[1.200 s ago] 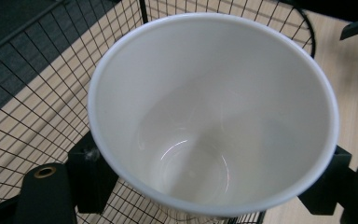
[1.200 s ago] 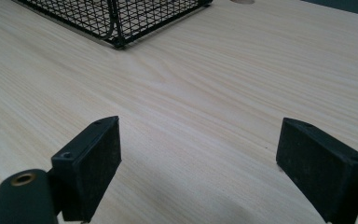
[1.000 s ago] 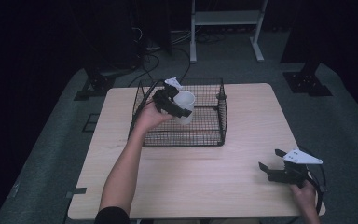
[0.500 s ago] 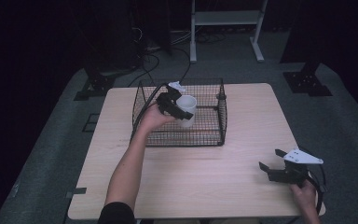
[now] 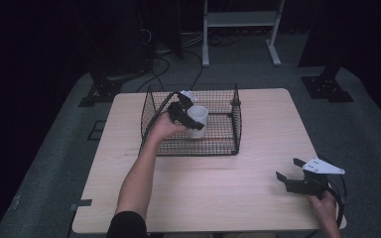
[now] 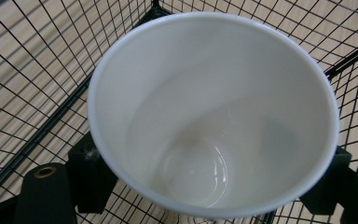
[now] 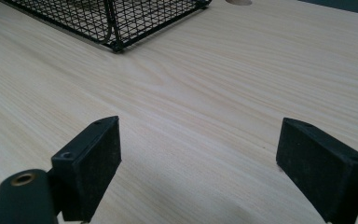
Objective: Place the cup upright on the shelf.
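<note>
Left gripper clamped on the white cup, one jaw on each side of the cup wall; cup upright, mouth up, inside the black wire basket near its left half. Right gripper jaws wide apart, nothing between them, low over the table at the near right corner. Versus a second ago: cup and left gripper sit lower in the basket; right gripper unmoved.
</note>
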### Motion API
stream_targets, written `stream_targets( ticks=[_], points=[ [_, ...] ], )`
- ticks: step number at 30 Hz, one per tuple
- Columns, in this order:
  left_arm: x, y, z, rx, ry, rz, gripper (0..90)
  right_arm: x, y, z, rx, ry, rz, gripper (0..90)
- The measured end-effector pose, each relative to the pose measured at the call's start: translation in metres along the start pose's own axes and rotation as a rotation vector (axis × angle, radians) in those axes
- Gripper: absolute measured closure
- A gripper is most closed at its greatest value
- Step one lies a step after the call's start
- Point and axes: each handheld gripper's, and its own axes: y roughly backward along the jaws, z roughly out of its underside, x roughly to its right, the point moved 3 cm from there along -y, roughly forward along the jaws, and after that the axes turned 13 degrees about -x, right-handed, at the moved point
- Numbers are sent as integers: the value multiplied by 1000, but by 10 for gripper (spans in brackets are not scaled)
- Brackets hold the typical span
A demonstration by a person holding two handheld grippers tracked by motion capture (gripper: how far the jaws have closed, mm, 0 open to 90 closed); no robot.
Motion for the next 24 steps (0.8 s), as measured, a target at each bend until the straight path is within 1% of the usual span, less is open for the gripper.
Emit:
stream_targets(
  ticks=[3, 4, 6, 9, 11, 13, 15, 17, 22, 24],
  points=[
    [-1, -3, 1, -3, 3, 3, 209, 0, 0, 0, 1, -1, 1, 131],
    [-3, -5, 1, 4, 14, 17, 209, 0, 0, 0, 0, -1, 1, 131],
    [-5, -7, 1, 10, 21, 22, 208, 0, 0, 0, 1, -2, 3, 131],
    [-7, -11, 2, -11, 18, 16, 208, 0, 0, 0, 2, -1, 1, 131],
    [-7, -12, 2, -13, 19, 19, 208, 0, 0, 0, 2, -2, 3, 131],
    [-6, -17, 2, -34, 8, 11, 208, 0, 0, 0, 1, -3, 2, 131],
    [-6, -16, 1, -30, 4, 10, 208, 0, 0, 0, 2, -1, 4, 131],
    [-6, -16, 1, -40, 0, 9, 208, 0, 0, 0, 2, 0, 3, 131],
    [-7, -16, 3, -46, 14, 14, 206, 0, 0, 0, 2, 1, 4, 131],
    [-8, -15, 4, -53, 10, 14, 206, 0, 0, 0, 3, 0, 4, 131]
  ],
)
